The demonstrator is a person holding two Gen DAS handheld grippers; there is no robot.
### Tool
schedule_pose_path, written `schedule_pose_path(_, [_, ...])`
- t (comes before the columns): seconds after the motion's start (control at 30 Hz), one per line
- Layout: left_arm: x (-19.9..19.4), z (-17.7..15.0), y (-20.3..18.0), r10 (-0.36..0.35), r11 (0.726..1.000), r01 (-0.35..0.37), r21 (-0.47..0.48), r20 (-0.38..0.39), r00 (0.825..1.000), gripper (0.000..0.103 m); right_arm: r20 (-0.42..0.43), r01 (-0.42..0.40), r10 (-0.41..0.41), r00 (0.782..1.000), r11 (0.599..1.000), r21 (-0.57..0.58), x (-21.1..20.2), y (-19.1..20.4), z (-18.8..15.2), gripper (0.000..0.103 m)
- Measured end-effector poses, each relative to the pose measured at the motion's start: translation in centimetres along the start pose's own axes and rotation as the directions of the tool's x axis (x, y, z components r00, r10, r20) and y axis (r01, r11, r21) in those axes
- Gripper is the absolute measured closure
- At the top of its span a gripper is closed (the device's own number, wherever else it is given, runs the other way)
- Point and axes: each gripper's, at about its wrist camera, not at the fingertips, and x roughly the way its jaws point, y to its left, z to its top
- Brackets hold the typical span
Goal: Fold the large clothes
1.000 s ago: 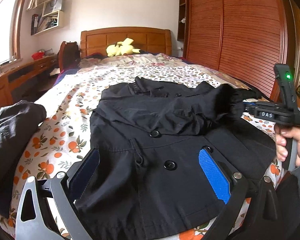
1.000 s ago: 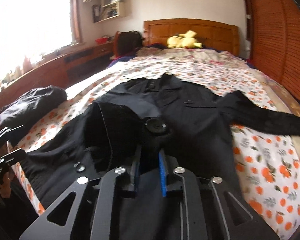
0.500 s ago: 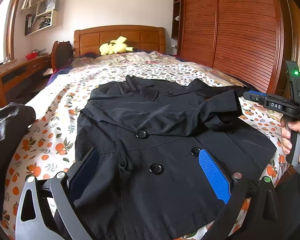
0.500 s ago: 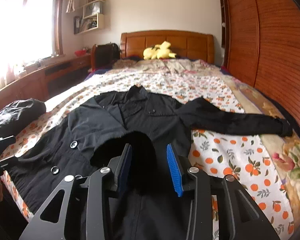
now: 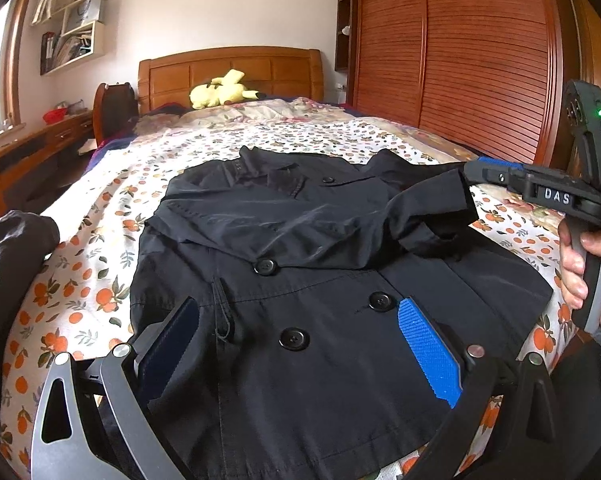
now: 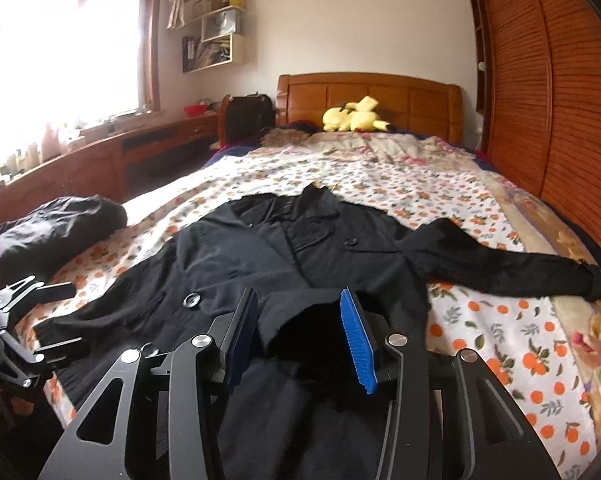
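Observation:
A black double-breasted coat (image 5: 300, 264) lies front up on the floral bedspread (image 5: 100, 264). Its left sleeve (image 5: 332, 220) is folded across the chest. Its right sleeve (image 6: 508, 268) lies stretched out toward the wardrobe side. My left gripper (image 5: 300, 344) is open and empty over the coat's lower front. My right gripper (image 6: 300, 336) is open, with the cuff (image 6: 304, 328) of the folded sleeve lying loose between its jaws. In the left wrist view the right gripper (image 5: 496, 174) sits at the coat's right edge, held by a hand.
A second dark garment (image 6: 56, 232) lies bundled at the bed's left edge. A yellow plush toy (image 5: 220, 94) sits by the wooden headboard (image 5: 228, 68). A wooden wardrobe (image 5: 460, 48) runs along the right. A desk (image 6: 100, 160) stands under the window at the left.
My right gripper carried the left sleeve across the coat's chest, then opened and let the cuff go. It has drawn back a little. The left gripper stayed open over the hem.

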Motion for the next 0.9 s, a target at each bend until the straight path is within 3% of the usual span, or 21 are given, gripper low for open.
schedule_pose_path(0.17, [-0.1,0.0,-0.1,-0.005,1.000,0.005,-0.003,0.002,1.000,0.002,-0.059,-0.009,0.009,0.998,1.000,0.004,1.3,0.3,-1.1,0.063])
schedule_pose_path(0.3, [-0.2,0.0,-0.1,-0.006,1.000,0.006,-0.001,0.003,1.000,0.002,-0.093,-0.028,0.028,0.995,1.000,0.002,2.5,0.4,-1.6,0.095])
schedule_pose_path(0.6, [-1.0,0.4,-0.1,-0.020,1.000,0.020,-0.009,0.025,0.999,0.002,-0.085,-0.096,0.100,0.991,0.994,0.045,0.1,0.4,-2.1,0.098])
schedule_pose_path(0.9, [-2.3,0.7,-0.4,-0.030,1.000,0.030,-0.002,0.051,0.998,0.002,-0.185,-0.103,0.117,0.976,0.991,0.086,-1.6,2.1,-7.5,0.098])
